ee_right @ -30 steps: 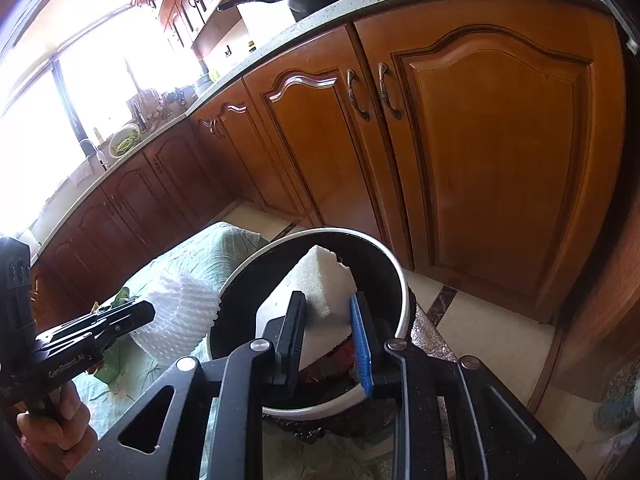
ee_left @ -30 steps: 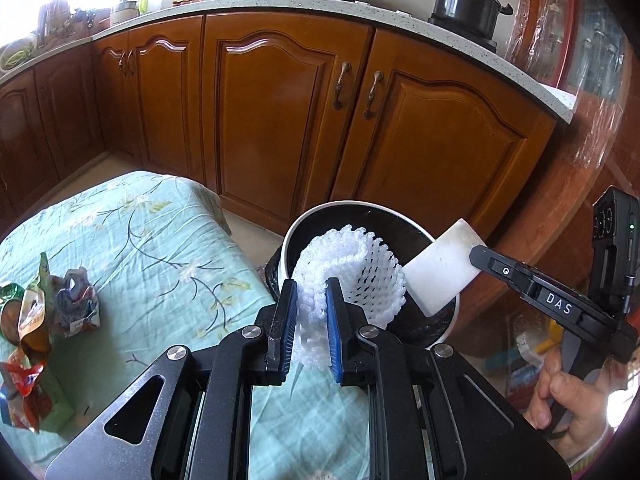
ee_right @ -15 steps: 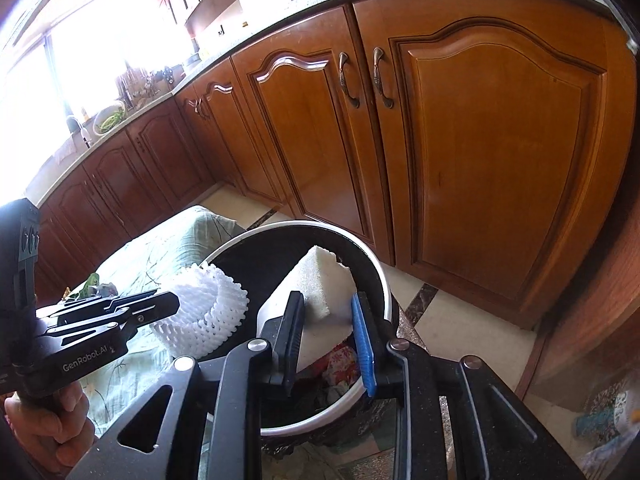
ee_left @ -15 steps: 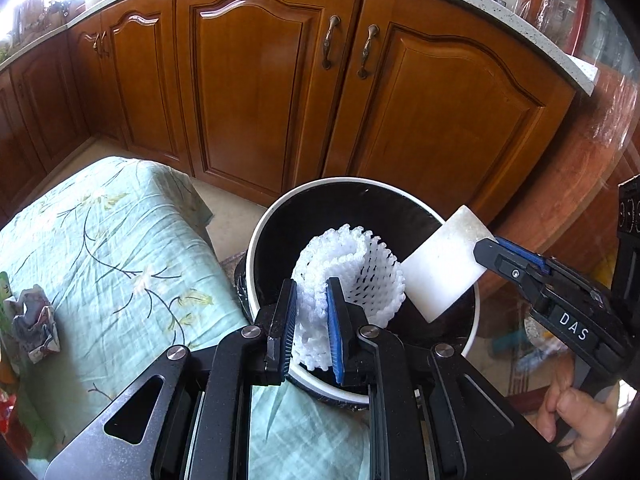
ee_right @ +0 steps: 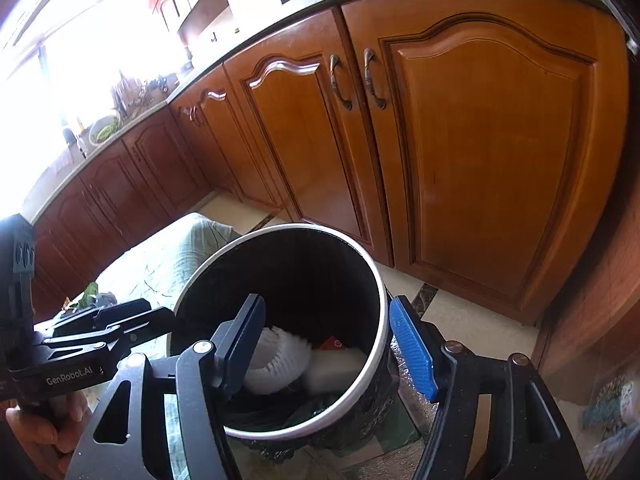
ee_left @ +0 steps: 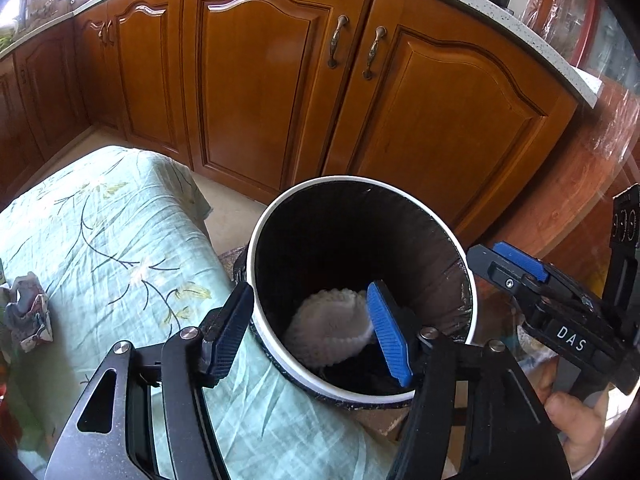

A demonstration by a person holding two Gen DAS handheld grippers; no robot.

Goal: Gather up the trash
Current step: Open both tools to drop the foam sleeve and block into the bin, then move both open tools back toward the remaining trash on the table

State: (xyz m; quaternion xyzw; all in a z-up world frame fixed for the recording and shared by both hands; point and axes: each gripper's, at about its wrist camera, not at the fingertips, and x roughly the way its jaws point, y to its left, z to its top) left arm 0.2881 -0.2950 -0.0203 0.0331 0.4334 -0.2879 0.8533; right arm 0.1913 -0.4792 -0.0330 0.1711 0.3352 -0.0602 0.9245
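Note:
A round trash bin (ee_left: 424, 208) with a white rim and black liner stands on the floor beside the table; it also shows in the right wrist view (ee_right: 376, 276). A white foam fruit net (ee_left: 328, 332) lies inside it, seen too in the right wrist view (ee_right: 280, 354), next to a white foam block (ee_right: 340, 364). My left gripper (ee_left: 310, 334) is open and empty over the bin's near rim. My right gripper (ee_right: 332, 344) is open and empty above the bin mouth; it also shows in the left wrist view (ee_left: 508, 264).
A table with a pale green floral cloth (ee_left: 104, 240) stands left of the bin, with crumpled wrappers (ee_left: 28, 312) at its left edge. Brown wooden kitchen cabinets (ee_left: 280, 92) run behind the bin. The floor (ee_right: 472, 316) is tiled.
Both grippers opened. The foam net dropped from my left gripper and the foam block from my right gripper into the bin. Both cameras came closer over the bin.

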